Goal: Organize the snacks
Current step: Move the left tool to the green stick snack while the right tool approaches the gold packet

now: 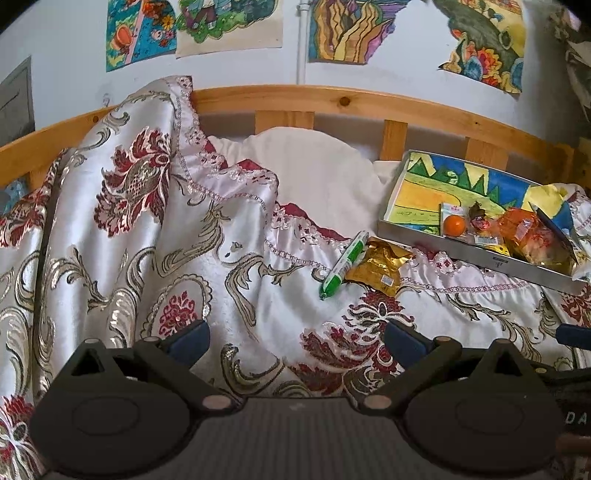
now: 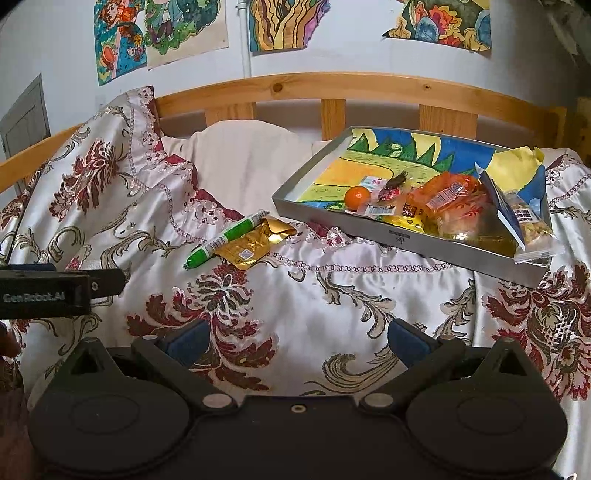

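Observation:
A green and white sausage stick (image 1: 344,264) (image 2: 227,239) and a gold snack packet (image 1: 380,265) (image 2: 255,240) lie side by side on the patterned bedspread (image 1: 258,258). A grey tray (image 1: 480,258) (image 2: 399,236) lined with a coloured drawing holds an orange (image 1: 453,225) (image 2: 357,196), orange bags (image 2: 450,195) and several small packets. My left gripper (image 1: 295,341) is open and empty, low over the bedspread, short of the two loose snacks. My right gripper (image 2: 295,341) is open and empty, nearer the tray. The left gripper's body (image 2: 55,291) shows at the left edge of the right wrist view.
A wooden bed rail (image 1: 332,99) (image 2: 332,86) runs behind the bed, with a white pillow (image 1: 317,170) against it. Drawings hang on the wall (image 2: 280,22). The bedspread bunches high at the left (image 1: 129,166).

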Action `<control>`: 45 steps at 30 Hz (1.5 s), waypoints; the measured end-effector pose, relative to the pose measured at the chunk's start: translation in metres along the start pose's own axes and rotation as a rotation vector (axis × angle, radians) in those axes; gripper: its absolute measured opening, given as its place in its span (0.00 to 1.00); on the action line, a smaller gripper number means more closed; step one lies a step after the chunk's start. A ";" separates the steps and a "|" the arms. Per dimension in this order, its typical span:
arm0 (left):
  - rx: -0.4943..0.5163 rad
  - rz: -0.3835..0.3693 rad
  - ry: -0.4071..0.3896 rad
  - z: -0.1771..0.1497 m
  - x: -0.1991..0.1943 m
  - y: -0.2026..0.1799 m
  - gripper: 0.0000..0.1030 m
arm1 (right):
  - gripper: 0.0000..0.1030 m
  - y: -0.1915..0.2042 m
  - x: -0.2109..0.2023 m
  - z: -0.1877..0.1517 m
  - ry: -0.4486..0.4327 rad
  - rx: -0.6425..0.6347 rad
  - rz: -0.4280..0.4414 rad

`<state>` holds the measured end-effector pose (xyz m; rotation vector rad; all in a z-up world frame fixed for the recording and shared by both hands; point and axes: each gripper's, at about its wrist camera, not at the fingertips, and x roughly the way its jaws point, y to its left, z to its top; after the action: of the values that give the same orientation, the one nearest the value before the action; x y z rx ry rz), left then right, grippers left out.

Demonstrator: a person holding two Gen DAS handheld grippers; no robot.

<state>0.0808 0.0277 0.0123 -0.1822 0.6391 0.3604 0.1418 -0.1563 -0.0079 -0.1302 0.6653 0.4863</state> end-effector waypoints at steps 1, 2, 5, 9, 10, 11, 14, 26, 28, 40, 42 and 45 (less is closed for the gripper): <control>-0.006 -0.001 0.004 0.000 0.002 0.000 0.99 | 0.99 0.000 0.000 0.000 -0.003 -0.001 0.003; -0.010 -0.003 0.007 0.000 0.003 0.000 0.99 | 0.99 0.000 0.001 0.000 -0.002 -0.003 0.003; -0.010 0.002 0.017 -0.001 0.006 -0.002 0.99 | 0.99 -0.002 0.004 0.000 0.008 0.007 0.002; -0.013 0.006 0.017 -0.002 0.009 -0.002 0.99 | 0.99 -0.004 0.006 0.002 0.011 0.023 0.004; -0.018 0.009 0.016 -0.002 0.010 -0.002 0.99 | 0.99 -0.003 0.007 0.002 0.012 0.024 0.005; -0.022 0.012 0.017 -0.001 0.011 -0.002 0.99 | 0.99 -0.004 0.008 0.002 0.013 0.025 0.006; -0.031 0.021 0.023 0.001 0.016 -0.001 0.99 | 0.99 -0.004 0.010 0.002 0.020 0.029 0.011; 0.120 0.023 0.036 0.026 0.058 -0.016 0.99 | 0.99 -0.015 0.033 0.012 -0.019 0.041 -0.012; 0.168 0.025 0.033 0.032 0.068 -0.022 0.99 | 0.99 -0.016 0.040 0.016 -0.049 0.015 -0.008; 0.286 0.001 0.102 0.067 0.132 -0.026 0.98 | 0.90 0.016 0.102 0.033 -0.120 -0.291 0.072; 0.272 -0.020 0.129 0.071 0.139 -0.026 0.97 | 0.85 0.024 0.111 0.032 -0.112 -0.346 0.088; 0.251 -0.041 0.160 0.074 0.147 -0.026 0.93 | 0.76 0.034 0.124 0.031 -0.079 -0.406 0.107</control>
<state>0.2404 0.0639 -0.0174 0.0165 0.8310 0.2242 0.2274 -0.0694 -0.0593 -0.4580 0.4912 0.7226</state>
